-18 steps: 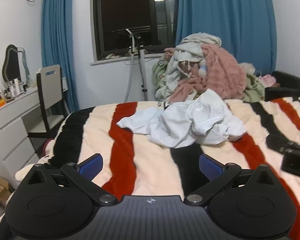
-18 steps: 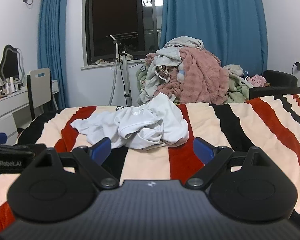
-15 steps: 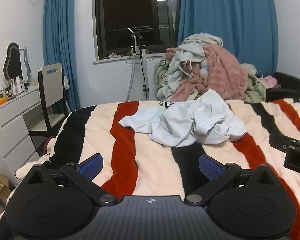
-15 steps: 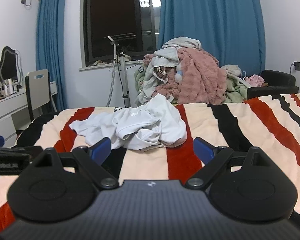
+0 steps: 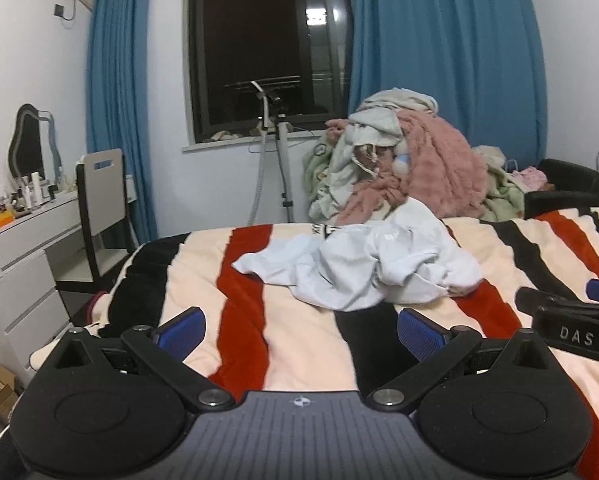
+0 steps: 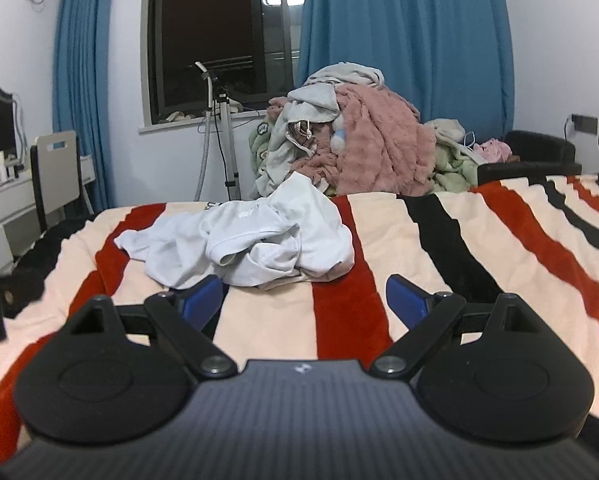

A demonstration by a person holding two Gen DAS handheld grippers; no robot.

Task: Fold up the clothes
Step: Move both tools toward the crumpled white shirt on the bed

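Closing the distance to the bed: over the last half second both wrist views show the crumpled white garment [image 5: 363,268] sitting lower and larger in frame, so both of my hands have edged forward and a little downward toward it. My left gripper [image 5: 299,330] stands with its jaws spread wide, blue pads apart, nothing between them but striped blanket [image 5: 291,344]. My right gripper [image 6: 304,300] is likewise fully spread and empty; its left pad now overlaps the near hem of the garment in its own view, though I judge it is short of the cloth and not touching. From the left view the right gripper's tip shows at the right edge, farther into frame than a moment ago. The garment lies bunched in the middle of the blanket, on the red and cream stripes, one sleeve-like flap trailing toward the left; it has not shifted. Behind the bed, well apart from it, is a tall pile of clothes [image 6: 351,140] under the blue curtain [image 6: 399,40]. Task reading: folding has not begun; this is still the approach. Next I likely need to pick two edges and spread the garment flat.
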